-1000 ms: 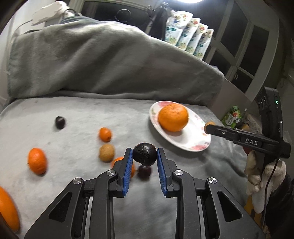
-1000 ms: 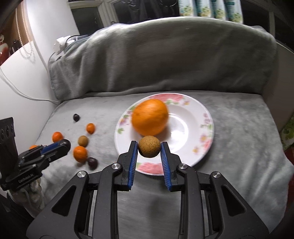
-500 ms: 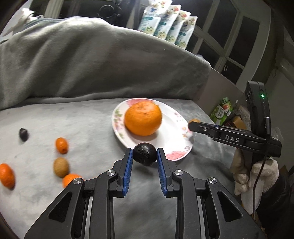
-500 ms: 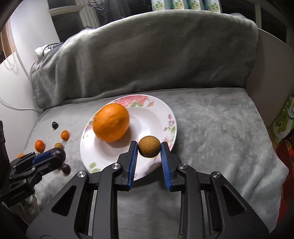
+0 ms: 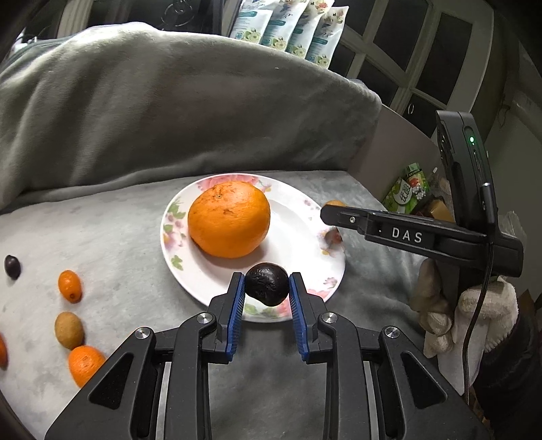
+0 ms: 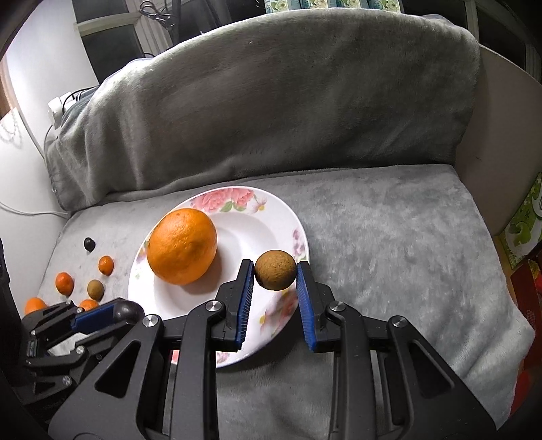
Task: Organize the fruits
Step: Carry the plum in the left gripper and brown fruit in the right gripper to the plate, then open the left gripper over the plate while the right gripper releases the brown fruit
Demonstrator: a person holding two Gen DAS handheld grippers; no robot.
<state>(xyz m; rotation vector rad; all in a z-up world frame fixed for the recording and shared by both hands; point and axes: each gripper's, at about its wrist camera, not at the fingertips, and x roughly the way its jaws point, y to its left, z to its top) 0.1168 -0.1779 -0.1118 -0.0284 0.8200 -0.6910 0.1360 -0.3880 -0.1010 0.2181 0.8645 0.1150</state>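
Observation:
A white floral plate (image 5: 305, 237) (image 6: 264, 216) sits on the grey blanket and holds a large orange (image 5: 229, 218) (image 6: 182, 245). My left gripper (image 5: 266, 291) is shut on a dark wrinkled fruit (image 5: 266, 283), above the plate's near rim. My right gripper (image 6: 275, 276) is shut on a brown kiwi-like fruit (image 6: 275, 269), above the plate's right part. In the left wrist view the right gripper (image 5: 333, 211) reaches in from the right over the plate's far edge. Several small fruits lie left of the plate: an orange kumquat (image 5: 69, 285), a brown kiwi (image 5: 69, 330), a dark plum (image 5: 12, 265).
A grey blanket-covered backrest (image 6: 271, 101) rises behind the seat. A beige side wall (image 6: 501, 128) bounds the right edge. Green boxes (image 5: 406, 189) stand past it. A gloved hand (image 5: 474, 311) holds the right gripper. Pouches (image 5: 288, 27) line the window sill.
Both grippers moved toward the plate with their fruits held. The left one shifted right, from over the loose fruits to the plate's near rim. The right one moved across the plate to its right part.

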